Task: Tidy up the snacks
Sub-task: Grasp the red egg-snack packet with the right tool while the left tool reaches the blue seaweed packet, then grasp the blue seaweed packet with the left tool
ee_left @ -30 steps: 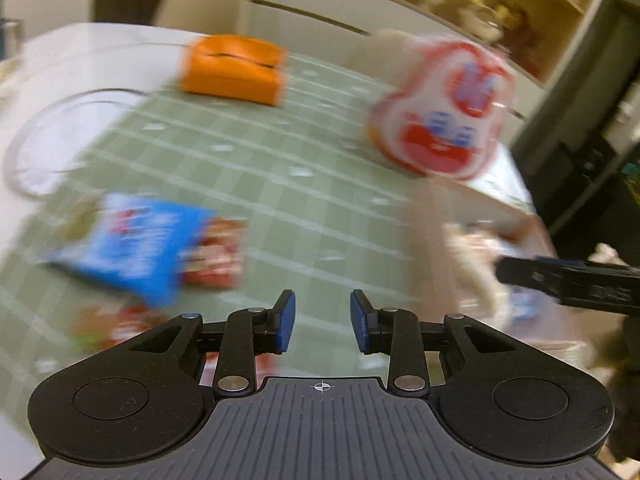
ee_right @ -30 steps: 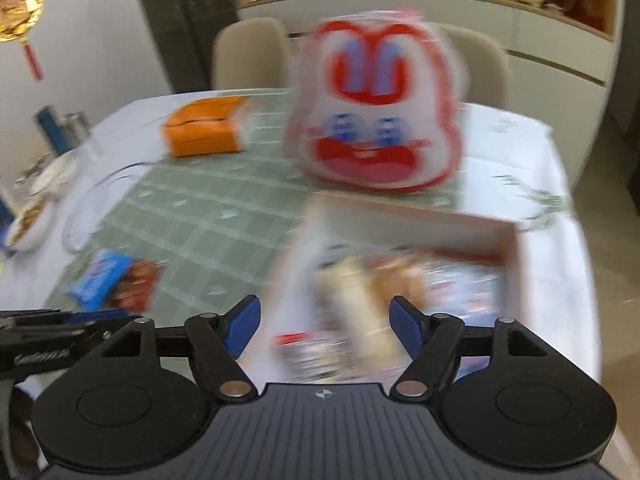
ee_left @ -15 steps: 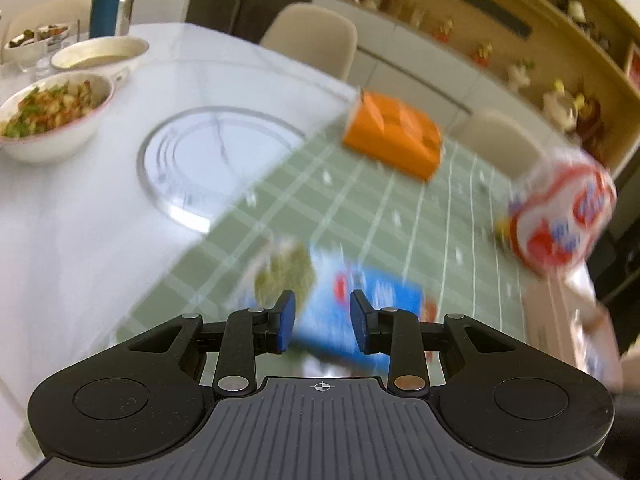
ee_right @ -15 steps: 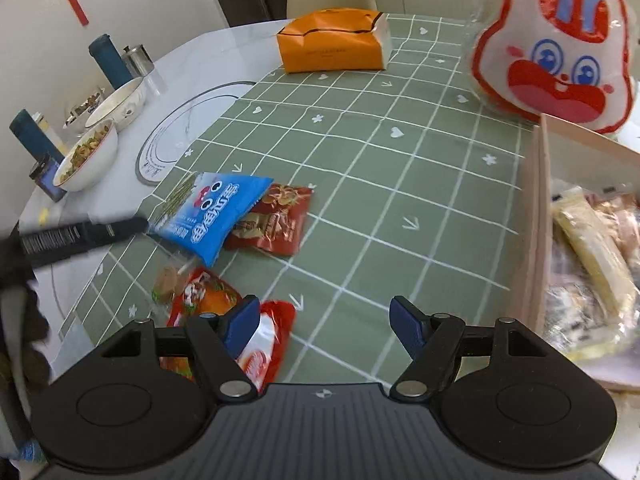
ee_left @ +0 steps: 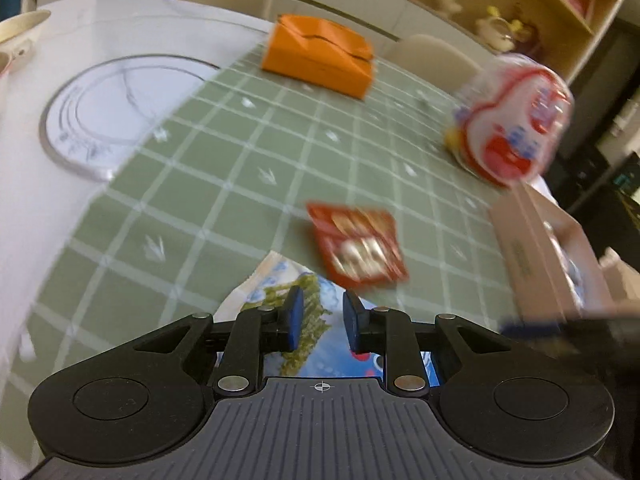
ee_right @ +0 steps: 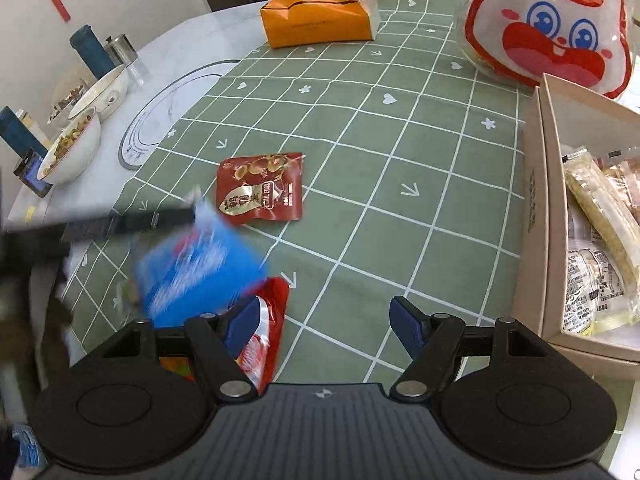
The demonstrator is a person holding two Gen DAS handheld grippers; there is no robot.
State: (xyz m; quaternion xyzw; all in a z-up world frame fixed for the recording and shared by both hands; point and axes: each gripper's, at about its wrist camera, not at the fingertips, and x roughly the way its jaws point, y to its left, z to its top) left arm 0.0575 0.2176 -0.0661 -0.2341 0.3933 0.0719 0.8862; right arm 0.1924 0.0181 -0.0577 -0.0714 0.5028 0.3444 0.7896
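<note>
My left gripper [ee_left: 319,322] hangs just over a blue snack packet [ee_left: 280,312] whose end lies under and between its narrow-set jaws; whether they pinch it is unclear. In the right wrist view that blue packet [ee_right: 200,268] is blurred and seems lifted off the cloth beside the left gripper's arm [ee_right: 132,220]. A dark red snack packet [ee_right: 260,188] lies flat on the green checked cloth [ee_right: 400,140]; it also shows in the left wrist view [ee_left: 358,246]. My right gripper [ee_right: 324,320] is open and empty above a red-and-white packet [ee_right: 264,336]. The cardboard box [ee_right: 536,216] holds several snacks.
An orange box [ee_right: 320,16] lies at the far side of the cloth. A rabbit-face bag [ee_right: 556,28] stands behind the cardboard box. Bowls of food [ee_right: 72,148], blue bottles [ee_right: 92,52] and a round glass turntable [ee_left: 116,104] are at the left.
The left gripper has come down onto the blue packet, which has shifted off the dark red packet toward the near left. The right gripper has moved slightly forward.
</note>
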